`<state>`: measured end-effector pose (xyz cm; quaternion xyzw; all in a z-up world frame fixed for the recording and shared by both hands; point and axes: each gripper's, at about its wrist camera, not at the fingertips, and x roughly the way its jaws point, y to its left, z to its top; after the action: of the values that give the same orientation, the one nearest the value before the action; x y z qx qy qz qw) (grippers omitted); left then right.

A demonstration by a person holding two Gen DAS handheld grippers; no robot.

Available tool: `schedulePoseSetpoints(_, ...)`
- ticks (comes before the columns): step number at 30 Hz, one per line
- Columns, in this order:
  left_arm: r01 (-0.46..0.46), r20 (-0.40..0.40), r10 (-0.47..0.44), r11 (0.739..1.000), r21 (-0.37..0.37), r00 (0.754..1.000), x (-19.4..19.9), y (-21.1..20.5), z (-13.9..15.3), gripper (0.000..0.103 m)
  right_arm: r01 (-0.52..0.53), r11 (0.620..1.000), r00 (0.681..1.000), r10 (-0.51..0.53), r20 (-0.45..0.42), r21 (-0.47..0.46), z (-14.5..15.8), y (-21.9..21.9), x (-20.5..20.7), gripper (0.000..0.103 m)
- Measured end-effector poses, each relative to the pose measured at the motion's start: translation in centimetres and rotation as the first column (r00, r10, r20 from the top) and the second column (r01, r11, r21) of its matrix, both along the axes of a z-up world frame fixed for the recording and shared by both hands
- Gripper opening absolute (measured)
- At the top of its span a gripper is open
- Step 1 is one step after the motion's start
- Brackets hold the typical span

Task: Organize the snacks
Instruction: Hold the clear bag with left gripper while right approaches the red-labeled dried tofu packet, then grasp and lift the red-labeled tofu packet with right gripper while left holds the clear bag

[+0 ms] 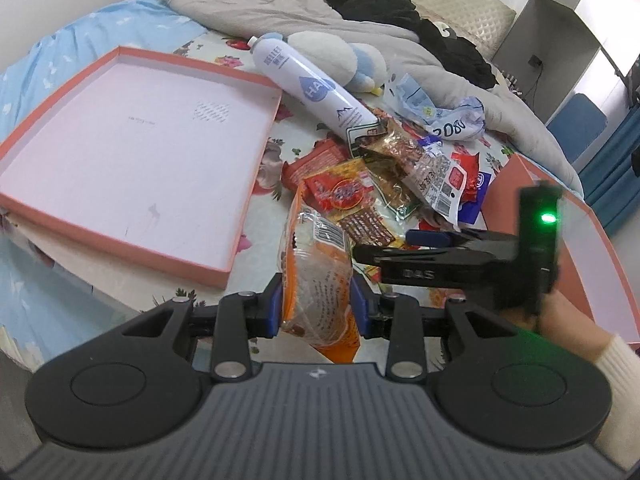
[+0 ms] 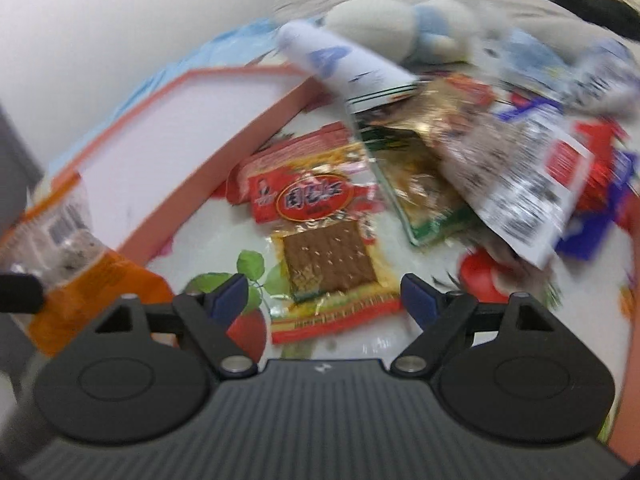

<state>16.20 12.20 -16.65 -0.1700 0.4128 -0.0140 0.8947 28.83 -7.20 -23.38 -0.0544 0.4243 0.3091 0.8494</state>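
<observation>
While the left gripper [image 1: 316, 308] was pinching an orange-and-clear snack bag [image 1: 316, 276] between its blue pads, the right gripper [image 2: 322, 294] sat with its jaws spread wide and nothing in them. My guess is the left one was holding the bag up off the bed so it could go into a box, and the right was lining up for its next grab.

Right ahead of the right gripper's open fingers lay a flat red-and-gold packet [image 2: 324, 256] with a brown square showing through a clear window. It was lying flat on the flowery bedsheet [image 2: 224, 248], basically between the fingertips but not touched as far as I could tell. Flat and thin like that, I'd think it'd be fiddly to pinch off a soft sheet.

The held bag looked crinkly and see-through in the middle, orange at the ends, with a barcode near the top, and it stood more or less upright in the grip.

Just past it was the messy snack pile [image 1: 400, 176]: red, gold and green wrappers overlapping each other. To the left of the left gripper was a shallow pink box [image 1: 132, 140], empty inside. Another pink box edge [image 1: 516, 176] showed on the right, behind the right gripper. Further out, a white spray can [image 1: 308, 84] lay tilted against the pile, then a plush toy [image 1: 332, 56] and a grey blanket [image 1: 248, 4].
</observation>
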Motion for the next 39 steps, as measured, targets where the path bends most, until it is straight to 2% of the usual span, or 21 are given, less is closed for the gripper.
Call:
schedulePoseSetpoints(4,0.002,0.000,-0.002,1.000,0.000,1.000,-0.1,0.4,-0.1,0.039,-0.053,0.995,0.997,0.057,0.047,-0.081,-0.7,1.7,0.4,0.087)
schedulePoseSetpoints(9,-0.009,-0.001,0.009,1.000,-0.012,1.000,0.0,0.8,-0.4,0.039,-0.050,0.995,0.998,0.053,0.034,-0.089,-1.0,2.2,0.4,0.087)
schedulePoseSetpoints(11,-0.011,-0.002,0.011,1.000,-0.017,1.000,0.0,0.8,-0.5,0.038,-0.043,0.995,0.998,0.046,0.031,-0.086,-1.0,2.3,0.2,0.081)
schedulePoseSetpoints(14,-0.010,0.000,0.010,1.000,-0.020,1.000,0.1,0.7,-0.5,0.038,-0.058,0.994,0.998,0.061,0.025,-0.093,-0.3,2.8,-0.5,0.058)
schedulePoseSetpoints(17,-0.007,0.004,0.007,1.000,-0.024,1.000,-0.1,0.4,-0.3,0.038,-0.072,0.993,0.996,0.075,0.037,-0.094,0.1,2.7,-1.5,0.055)
schedulePoseSetpoints(22,0.000,0.008,0.001,1.000,-0.024,1.000,0.0,-0.1,0.1,0.038,-0.018,0.999,1.000,0.018,-0.002,-0.030,0.8,0.9,-2.5,0.054)
schedulePoseSetpoints(24,0.006,0.009,-0.006,1.000,-0.017,1.000,0.3,-0.5,0.3,0.038,-0.008,0.998,1.000,0.008,0.006,-0.054,1.3,0.5,-3.2,0.054)
schedulePoseSetpoints(27,0.021,0.013,-0.021,1.000,0.001,1.000,0.7,-1.3,0.9,0.038,0.063,0.994,0.998,-0.063,0.002,-0.094,2.1,-0.4,-4.0,0.055)
schedulePoseSetpoints(34,0.065,0.035,-0.066,0.998,0.028,0.997,1.7,-3.7,2.7,0.037,0.181,0.983,0.982,-0.178,0.061,-0.044,5.9,-3.8,-6.3,0.055)
schedulePoseSetpoints(39,0.107,0.071,-0.110,0.993,0.046,0.991,2.3,-5.9,4.9,0.037,0.258,0.966,0.959,-0.254,0.127,-0.012,9.5,-6.4,-8.4,0.055)
